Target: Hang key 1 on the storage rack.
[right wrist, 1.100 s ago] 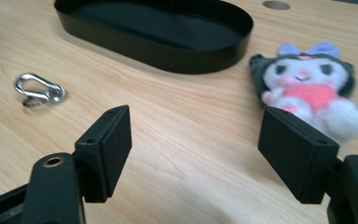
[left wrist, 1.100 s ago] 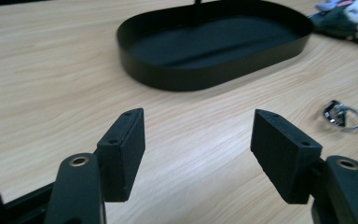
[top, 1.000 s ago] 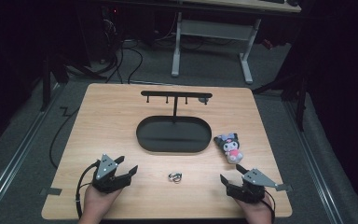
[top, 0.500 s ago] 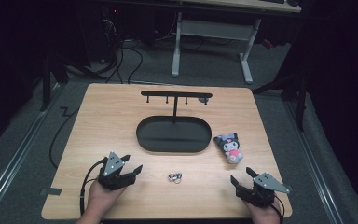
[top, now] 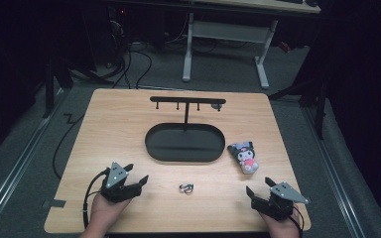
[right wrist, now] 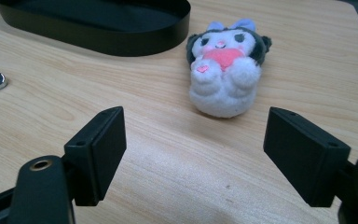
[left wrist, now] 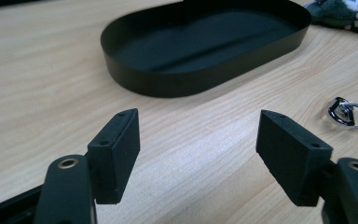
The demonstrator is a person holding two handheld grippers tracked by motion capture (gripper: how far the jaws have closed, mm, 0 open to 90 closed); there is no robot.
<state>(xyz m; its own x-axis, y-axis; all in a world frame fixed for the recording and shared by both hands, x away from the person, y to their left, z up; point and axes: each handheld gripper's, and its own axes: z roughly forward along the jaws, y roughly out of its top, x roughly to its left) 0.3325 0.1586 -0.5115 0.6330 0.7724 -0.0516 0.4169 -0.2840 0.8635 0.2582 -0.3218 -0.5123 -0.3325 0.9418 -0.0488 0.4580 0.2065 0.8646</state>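
Both tools, the left tool [top: 134,179] and right tool [top: 259,189], have just been opening and stand apart with nothing between their jaws, resting low on the wooden desk [top: 109,134] as if ready to reach. The fluffy plush toy [top: 244,156] lies just right of the smooth black oval tray [top: 154,148]; a metal key ring [top: 186,188] lies in front of the tray.

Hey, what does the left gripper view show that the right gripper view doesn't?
The left gripper view has the whole metal key ring lying on the wooden table, right of the left gripper, whose jaws stand open with nothing between them; they have just been opening.

The right gripper view has the whole plush toy lying ahead of the right gripper, also open with nothing between its jaws, which have likewise just been opening.

Both share the black oval tray and the table. Each catches a cut-off bit of the other's item at its edge.
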